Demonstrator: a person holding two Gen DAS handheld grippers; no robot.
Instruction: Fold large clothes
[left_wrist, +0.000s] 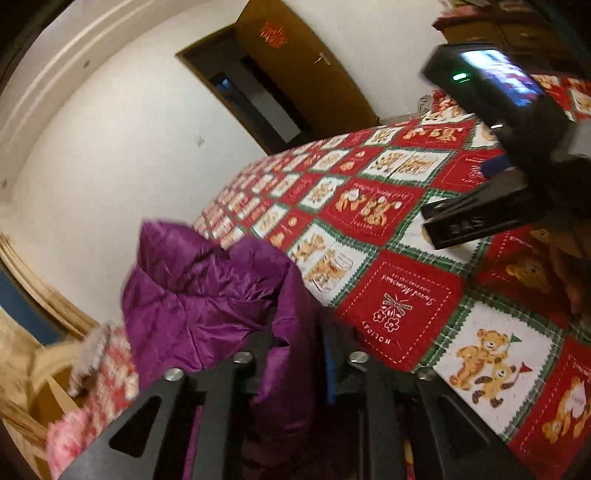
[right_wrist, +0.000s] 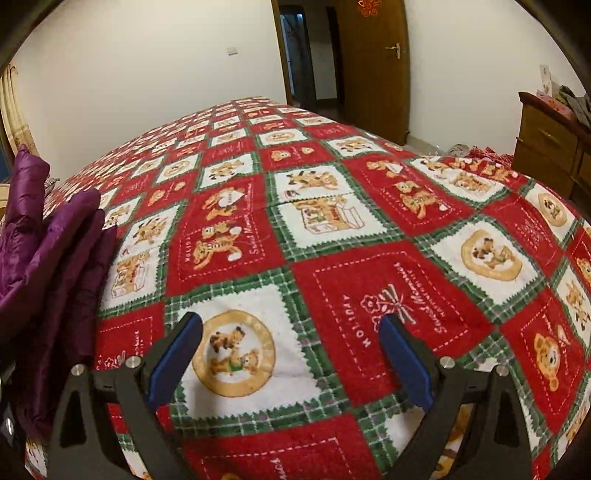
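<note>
Left hand-held gripper (left_wrist: 295, 332) around upright jacket (left_wrist: 207, 291)

1. Bedspread (right_wrist: 369, 229), red square near the right gripper's right finger: "HOLIDAY" down one edge, "Sweet Memories" in script along the next; stitched white lettering.
2. Same bedspread, red bear square further up left in the right wrist view: "HOLIDAY" on the left edge, "Sweet Memories" on the right edge.
3. Bedspread (left_wrist: 406, 295) in the left wrist view, red flower square: "HOLIDAY" and "Sweet Memories", seen upside down; a small line under the script is too small to read.
4. Right gripper (left_wrist: 476, 221) body in the left wrist view: raised letters, look like "DAS", blurred.
5. Door (left_wrist: 295, 66) ornament (left_wrist: 273, 35): red, unreadable.
</note>
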